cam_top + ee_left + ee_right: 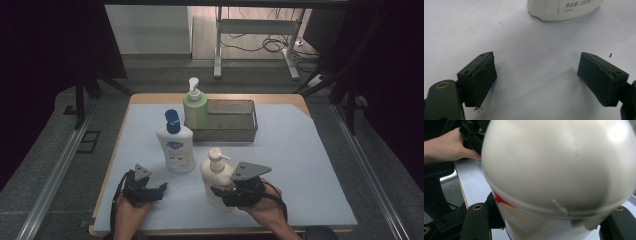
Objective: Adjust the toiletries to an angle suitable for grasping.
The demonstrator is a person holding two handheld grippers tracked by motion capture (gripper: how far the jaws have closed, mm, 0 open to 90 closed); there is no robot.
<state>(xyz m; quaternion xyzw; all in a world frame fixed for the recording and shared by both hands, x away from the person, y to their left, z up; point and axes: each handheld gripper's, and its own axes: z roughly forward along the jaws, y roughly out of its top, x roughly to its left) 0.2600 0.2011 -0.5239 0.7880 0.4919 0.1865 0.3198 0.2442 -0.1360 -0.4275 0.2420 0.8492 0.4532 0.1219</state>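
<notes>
Your right gripper (223,191) has its jaws pinched around the lower body of the cream pump bottle (217,179), which stands upright at the near edge of the white mat (300,165). In the right gripper view the bottle (559,175) sits hard between the jaws, so I read that as a grip, likely low on the body to keep clear of the pump head and hold it steady for a lift.

Your left gripper (150,187) rests on the mat with jaws spread wide and nothing between them; in its own view the pads (484,80) flank bare mat. Looks parked out of the way.

The blue-capped bottle (176,145) stands just ahead of the left gripper; the green pump bottle (195,107) stands at the left end of the metal basket (245,131), apparently inside it. My guess is the basket is where the bottles go.

Writing: the left gripper view catches Chinese characters and "720" on the blue-capped bottle's base (564,8). Its front logo is too small to read. A red mark (501,199) shows on the cream bottle, illegible.
</notes>
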